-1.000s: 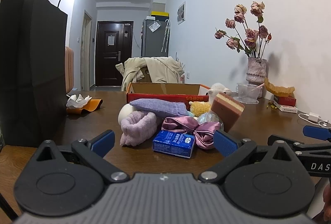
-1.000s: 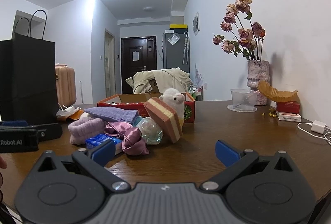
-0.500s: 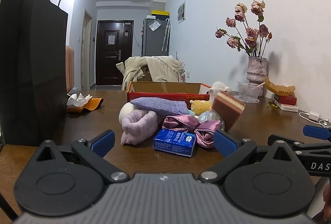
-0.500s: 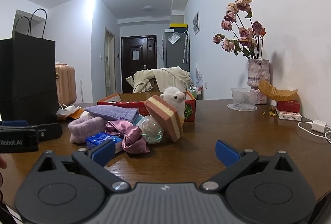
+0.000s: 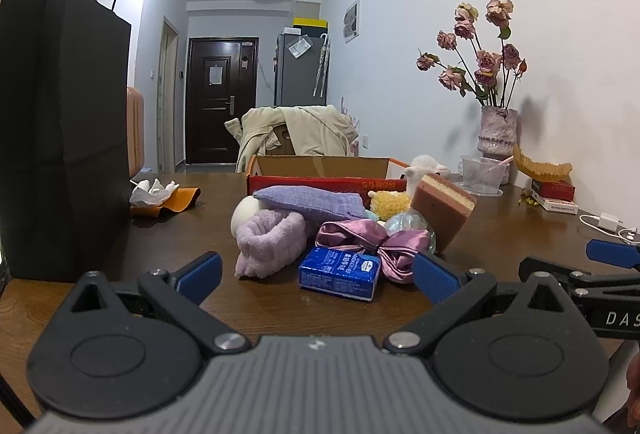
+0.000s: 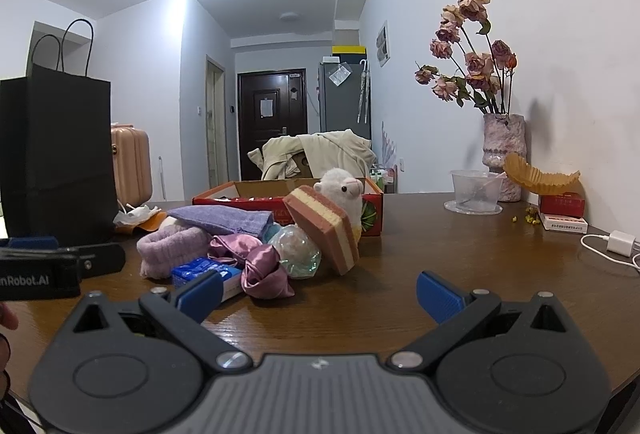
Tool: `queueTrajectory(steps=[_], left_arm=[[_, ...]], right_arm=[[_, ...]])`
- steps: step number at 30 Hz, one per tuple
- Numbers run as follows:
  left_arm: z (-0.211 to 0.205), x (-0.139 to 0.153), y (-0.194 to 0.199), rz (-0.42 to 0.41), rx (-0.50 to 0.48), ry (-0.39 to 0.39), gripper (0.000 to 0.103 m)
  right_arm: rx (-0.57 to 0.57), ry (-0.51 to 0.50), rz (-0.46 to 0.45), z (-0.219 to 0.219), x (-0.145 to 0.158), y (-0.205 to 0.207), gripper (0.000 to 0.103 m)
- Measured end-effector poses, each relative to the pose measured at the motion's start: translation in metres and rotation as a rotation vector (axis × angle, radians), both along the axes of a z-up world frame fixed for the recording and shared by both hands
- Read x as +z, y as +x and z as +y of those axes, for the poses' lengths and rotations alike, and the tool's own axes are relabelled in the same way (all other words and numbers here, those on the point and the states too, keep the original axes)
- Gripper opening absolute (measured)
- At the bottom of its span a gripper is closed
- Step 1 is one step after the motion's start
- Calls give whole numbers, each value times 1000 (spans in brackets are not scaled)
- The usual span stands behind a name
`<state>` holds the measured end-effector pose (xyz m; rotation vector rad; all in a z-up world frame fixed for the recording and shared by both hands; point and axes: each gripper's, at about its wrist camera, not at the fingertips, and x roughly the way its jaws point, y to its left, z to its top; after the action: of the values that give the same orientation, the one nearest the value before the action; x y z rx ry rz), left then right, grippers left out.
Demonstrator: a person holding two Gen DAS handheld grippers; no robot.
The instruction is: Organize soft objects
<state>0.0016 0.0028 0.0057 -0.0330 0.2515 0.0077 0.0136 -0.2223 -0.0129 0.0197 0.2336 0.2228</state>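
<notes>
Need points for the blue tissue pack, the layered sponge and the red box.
blue tissue pack (image 5: 339, 273): left wrist view, front face.
layered sponge (image 6: 326, 234): right wrist view, striped side.
red box (image 5: 320, 185): left wrist view, front wall.

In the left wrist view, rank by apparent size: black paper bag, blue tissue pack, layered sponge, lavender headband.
1. Black paper bag, though nearest the camera.
2. Lavender headband and layered sponge: look alike, not ranked.
3. Blue tissue pack, smallest.
</notes>
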Motion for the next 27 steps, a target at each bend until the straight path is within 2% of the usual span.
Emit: queueTrajectory(steps=[7, 12, 17, 19, 21, 25, 27], left_arm=[[1, 0, 1, 4, 0, -3, 103], [6, 7, 17, 12, 0, 7, 103], [20, 16, 53, 47, -4, -22, 103], [26, 19, 72, 81, -18, -40, 103], [32, 22, 89, 101, -28, -69, 103], [37, 35, 119, 74, -63, -63, 102], [42, 43, 142, 86, -58, -61, 94]], right_arm=[[4, 6, 13, 0, 1, 1, 103], [28, 15, 23, 5, 4, 12, 102], [82, 37, 75, 15, 10, 42, 88], [100, 42, 95, 21, 13, 57, 75], [109, 45, 103, 26, 17, 71, 71], [139, 79, 120, 35, 27, 100, 58], [173, 107, 139, 43, 32, 120, 57]])
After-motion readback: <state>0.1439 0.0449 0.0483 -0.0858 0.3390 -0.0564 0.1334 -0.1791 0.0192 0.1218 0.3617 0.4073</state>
